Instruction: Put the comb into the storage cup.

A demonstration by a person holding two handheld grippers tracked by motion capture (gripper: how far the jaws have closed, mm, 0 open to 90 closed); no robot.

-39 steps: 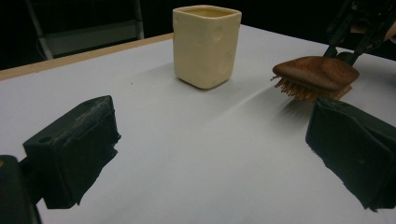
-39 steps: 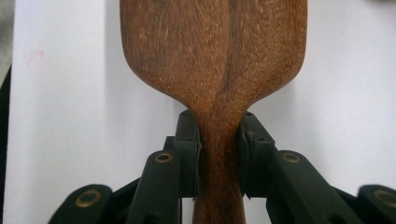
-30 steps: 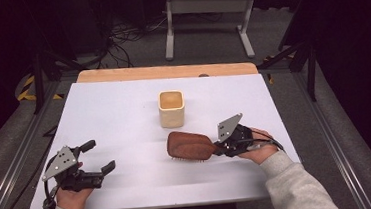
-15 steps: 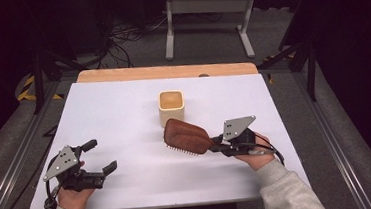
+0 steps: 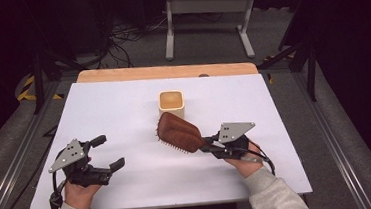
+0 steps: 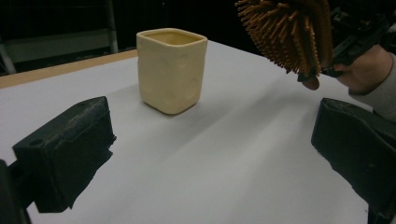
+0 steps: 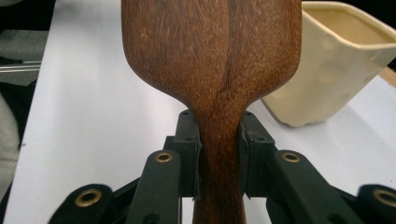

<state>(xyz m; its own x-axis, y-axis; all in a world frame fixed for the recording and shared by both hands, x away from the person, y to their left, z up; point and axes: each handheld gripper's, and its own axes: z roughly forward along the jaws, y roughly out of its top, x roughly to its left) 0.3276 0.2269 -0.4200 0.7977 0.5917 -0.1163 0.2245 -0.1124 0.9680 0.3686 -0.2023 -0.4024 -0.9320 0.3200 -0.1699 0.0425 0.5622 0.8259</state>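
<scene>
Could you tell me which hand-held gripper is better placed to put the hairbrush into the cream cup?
Right. The right hand-held gripper already clamps the hairbrush handle beside the cup; the left hand-held gripper sits open, farther away.

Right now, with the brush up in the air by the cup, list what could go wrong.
1. The right gripper clamps the hairbrush only at its narrow handle, with the wide head far out in front; it might twist or slip in the jaws.
2. The brush head hangs close beside the cream cup, a light, freestanding cup; a swing could tip it or push it along the table.
3. The left gripper is open and well off to the side, so probably too far to steady the cup.
</scene>
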